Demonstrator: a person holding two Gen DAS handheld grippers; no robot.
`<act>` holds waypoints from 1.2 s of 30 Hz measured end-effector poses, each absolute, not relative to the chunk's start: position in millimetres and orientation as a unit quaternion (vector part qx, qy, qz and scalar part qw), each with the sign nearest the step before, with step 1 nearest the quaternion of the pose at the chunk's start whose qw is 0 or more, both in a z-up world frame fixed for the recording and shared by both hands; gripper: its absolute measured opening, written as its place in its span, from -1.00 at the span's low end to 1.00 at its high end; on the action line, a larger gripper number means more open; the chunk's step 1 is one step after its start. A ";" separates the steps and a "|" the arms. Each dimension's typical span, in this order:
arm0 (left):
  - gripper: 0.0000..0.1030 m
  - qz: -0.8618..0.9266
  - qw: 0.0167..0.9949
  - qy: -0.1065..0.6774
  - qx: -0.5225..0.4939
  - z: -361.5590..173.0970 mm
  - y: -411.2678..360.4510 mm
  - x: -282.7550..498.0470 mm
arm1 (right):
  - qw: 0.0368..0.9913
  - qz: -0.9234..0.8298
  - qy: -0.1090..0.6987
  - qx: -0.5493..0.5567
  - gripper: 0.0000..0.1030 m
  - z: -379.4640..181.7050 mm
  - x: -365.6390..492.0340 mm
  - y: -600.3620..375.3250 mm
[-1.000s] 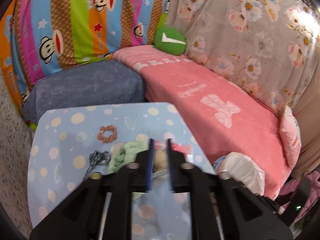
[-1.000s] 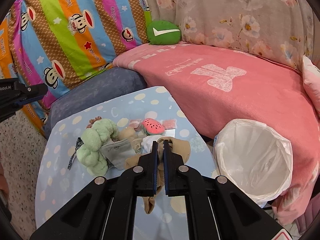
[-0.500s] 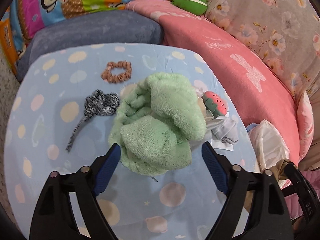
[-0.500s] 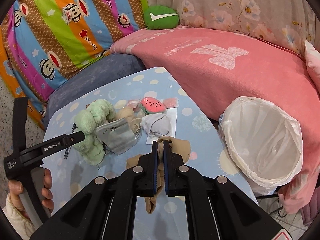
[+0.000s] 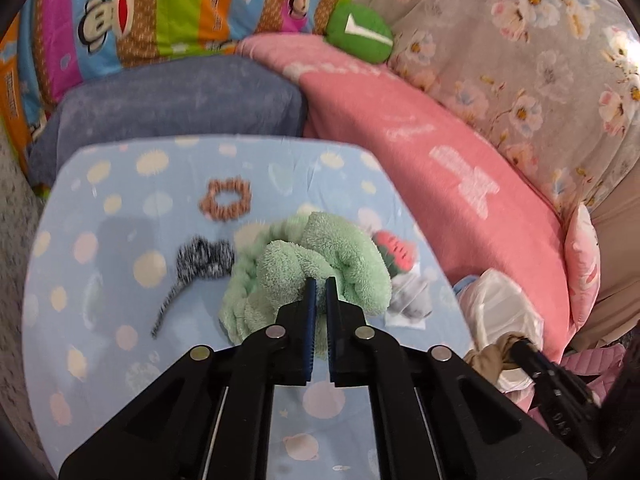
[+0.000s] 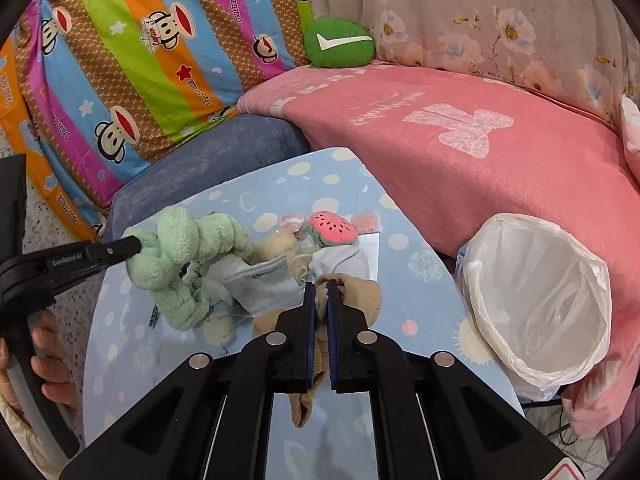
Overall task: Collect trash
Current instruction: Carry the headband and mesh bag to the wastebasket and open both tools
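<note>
- The green fluffy towel is pinched by the left gripper over the dotted table.
- A tan stocking is clamped by the right gripper, near the white-lined bin.

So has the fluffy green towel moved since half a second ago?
Yes. The fluffy green towel is now pinched in the left gripper and its gripped end is lifted leftward, away from the watermelon-slice plush on the table.
</note>
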State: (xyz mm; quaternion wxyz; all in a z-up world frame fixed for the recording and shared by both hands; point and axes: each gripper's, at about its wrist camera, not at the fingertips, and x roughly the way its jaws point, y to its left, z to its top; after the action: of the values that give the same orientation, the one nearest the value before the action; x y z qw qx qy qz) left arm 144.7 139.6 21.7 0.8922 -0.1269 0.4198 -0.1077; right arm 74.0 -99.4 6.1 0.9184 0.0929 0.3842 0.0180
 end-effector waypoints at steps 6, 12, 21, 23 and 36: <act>-0.93 -0.134 0.910 0.377 -0.110 88.2 126.9 136.2 | 0.931 0.023 0.352 0.094 -0.90 37.9 72.2 -103.1; -0.93 -0.166 0.924 0.333 -0.089 140.0 93.4 127.1 | 0.942 0.013 0.322 0.097 -0.90 64.9 66.9 -119.6; -0.93 -0.243 0.917 0.311 -0.058 170.4 3.4 119.5 | 0.949 -0.035 0.295 0.108 -0.90 85.7 57.1 -177.5; -0.93 -0.260 0.911 0.316 -0.051 167.4 -24.1 122.6 | 0.948 -0.052 0.294 0.109 -0.90 85.9 55.1 -195.2; -0.93 -0.358 0.859 0.366 -0.016 100.6 -176.9 140.1 | 0.921 -0.164 0.328 0.130 -0.90 45.7 47.4 -306.9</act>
State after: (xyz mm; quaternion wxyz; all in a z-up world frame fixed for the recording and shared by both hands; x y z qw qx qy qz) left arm 140.1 -176.9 100.6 0.8592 -0.0159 0.3655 -0.3577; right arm 47.4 -306.9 45.7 0.9214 0.1297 0.3275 -0.1639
